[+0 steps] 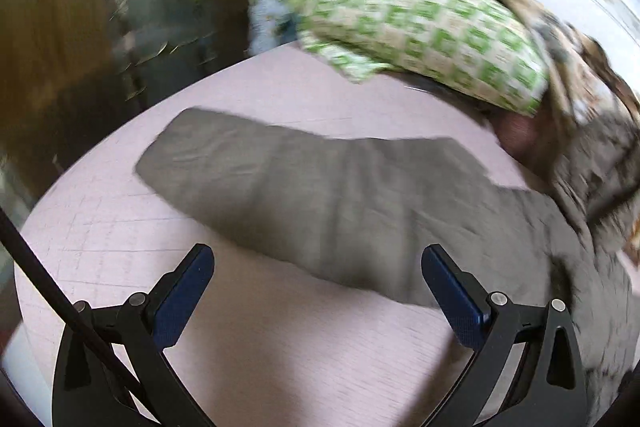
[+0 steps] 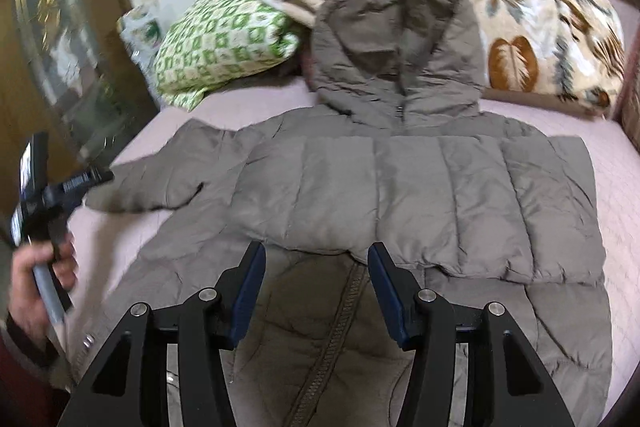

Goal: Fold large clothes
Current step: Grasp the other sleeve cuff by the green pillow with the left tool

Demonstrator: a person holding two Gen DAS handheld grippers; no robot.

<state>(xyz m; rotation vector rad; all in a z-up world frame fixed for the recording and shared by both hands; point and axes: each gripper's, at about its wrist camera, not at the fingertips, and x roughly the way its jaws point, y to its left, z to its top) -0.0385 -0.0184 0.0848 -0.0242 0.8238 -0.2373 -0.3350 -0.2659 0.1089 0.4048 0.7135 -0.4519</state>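
Note:
A grey hooded puffer jacket (image 2: 400,187) lies front-up on the pink bed sheet (image 2: 616,187). One sleeve is folded across its chest, and its hood (image 2: 396,47) rests against the bedding. The other sleeve (image 1: 280,187) stretches out flat to the left. My left gripper (image 1: 318,259) hovers open over the sheet just in front of that sleeve, with nothing between its blue pads. My right gripper (image 2: 316,255) stands open above the jacket's zipper (image 2: 340,327), below the folded sleeve's edge, gripping nothing. A person's hand (image 2: 40,267) holds the left gripper at the bed's left edge.
A green-and-white checked pillow (image 2: 224,47) and a leaf-patterned blanket (image 2: 540,27) lie at the head of the bed against a pale wall. A wooden cabinet with a glass door (image 2: 60,47) stands close to the bed's left side.

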